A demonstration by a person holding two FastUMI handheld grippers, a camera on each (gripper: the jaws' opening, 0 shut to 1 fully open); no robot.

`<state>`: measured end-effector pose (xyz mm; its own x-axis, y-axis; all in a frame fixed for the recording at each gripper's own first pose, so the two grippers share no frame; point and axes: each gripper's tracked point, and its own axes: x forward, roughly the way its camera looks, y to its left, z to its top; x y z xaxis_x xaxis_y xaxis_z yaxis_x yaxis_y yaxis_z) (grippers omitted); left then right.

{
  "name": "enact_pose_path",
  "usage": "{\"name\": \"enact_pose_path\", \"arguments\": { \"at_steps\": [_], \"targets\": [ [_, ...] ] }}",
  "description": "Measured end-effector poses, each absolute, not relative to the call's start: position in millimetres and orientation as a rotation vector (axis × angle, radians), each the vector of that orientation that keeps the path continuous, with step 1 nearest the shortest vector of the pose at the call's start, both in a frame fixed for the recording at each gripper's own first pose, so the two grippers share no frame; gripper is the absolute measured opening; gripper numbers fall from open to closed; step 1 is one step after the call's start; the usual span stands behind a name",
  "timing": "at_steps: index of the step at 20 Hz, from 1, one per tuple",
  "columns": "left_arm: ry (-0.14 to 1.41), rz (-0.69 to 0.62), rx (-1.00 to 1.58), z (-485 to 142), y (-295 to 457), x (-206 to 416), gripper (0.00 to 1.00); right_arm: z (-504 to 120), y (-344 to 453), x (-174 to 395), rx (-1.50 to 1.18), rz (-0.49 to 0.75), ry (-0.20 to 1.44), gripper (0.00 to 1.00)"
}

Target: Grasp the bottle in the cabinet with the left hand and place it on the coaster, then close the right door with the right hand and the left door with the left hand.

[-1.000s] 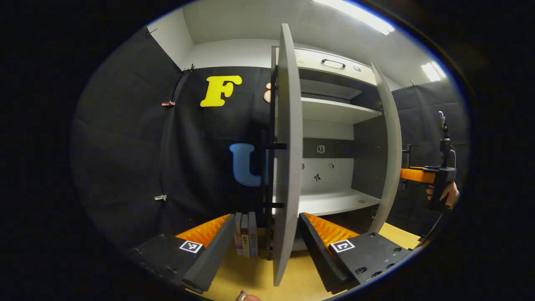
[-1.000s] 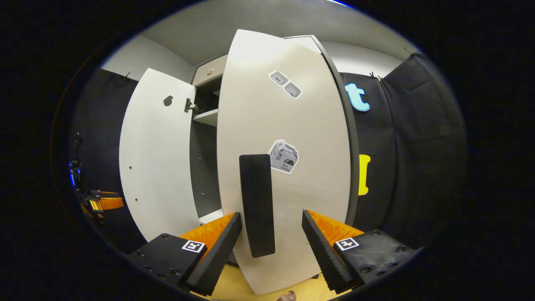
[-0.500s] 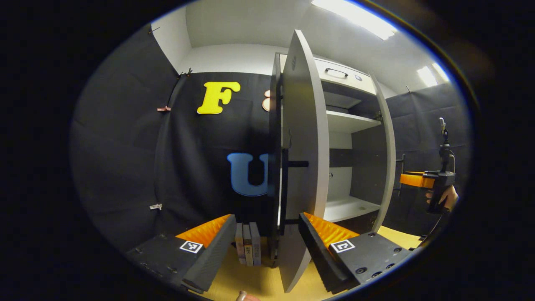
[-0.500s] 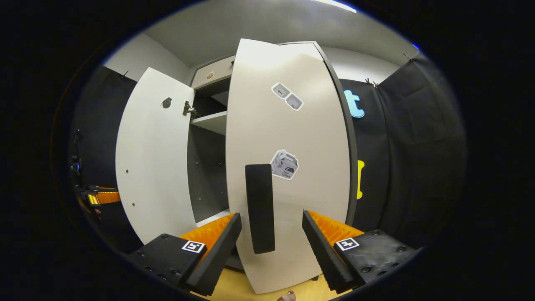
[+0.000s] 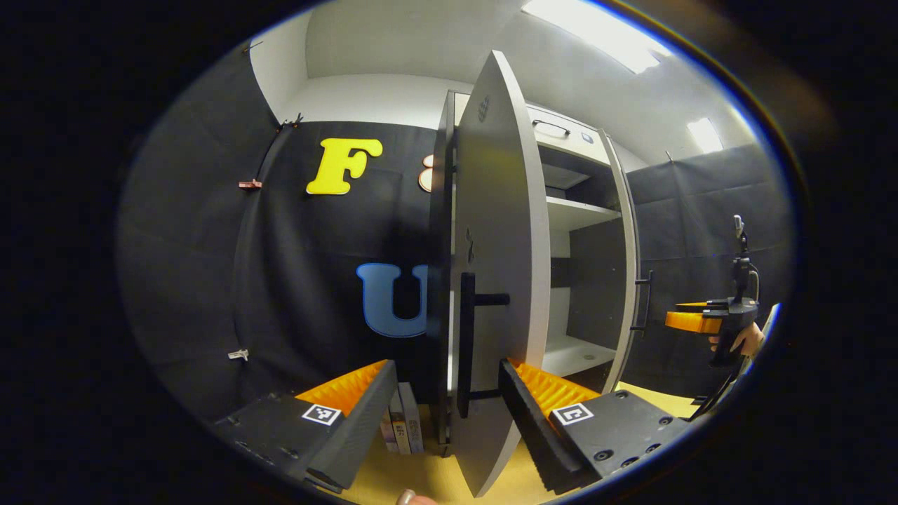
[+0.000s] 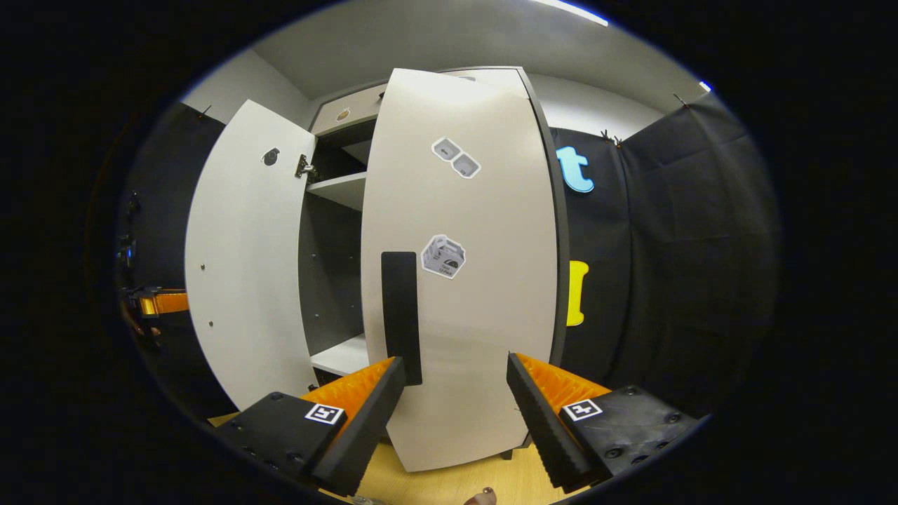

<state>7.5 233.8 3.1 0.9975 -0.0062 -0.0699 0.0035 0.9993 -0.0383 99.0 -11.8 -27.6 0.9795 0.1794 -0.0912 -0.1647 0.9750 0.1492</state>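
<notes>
Now, with the left gripper open-fingered astride the left door and the right gripper equally open before the near-shut right door, push flat and steadily; the bottle's whereabouts I cannot tell.

Black cloth walls are hung around the booth, with white wall seen above them. A pale ceiling is lit by bright panel lights at the upper right. A tall white cabinet with pale shelves is set on a light wooden surface. A few books are stood upright at its left.
</notes>
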Motion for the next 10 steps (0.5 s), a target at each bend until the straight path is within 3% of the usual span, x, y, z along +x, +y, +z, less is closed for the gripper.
{"name": "enact_pose_path", "arguments": {
  "at_steps": [10],
  "targets": [
    [0.066,-0.097,-0.048,3.0,182.7,33.2,0.93,-27.9,-38.9,89.9,0.109,0.166,0.103,0.97]
  ]
}}
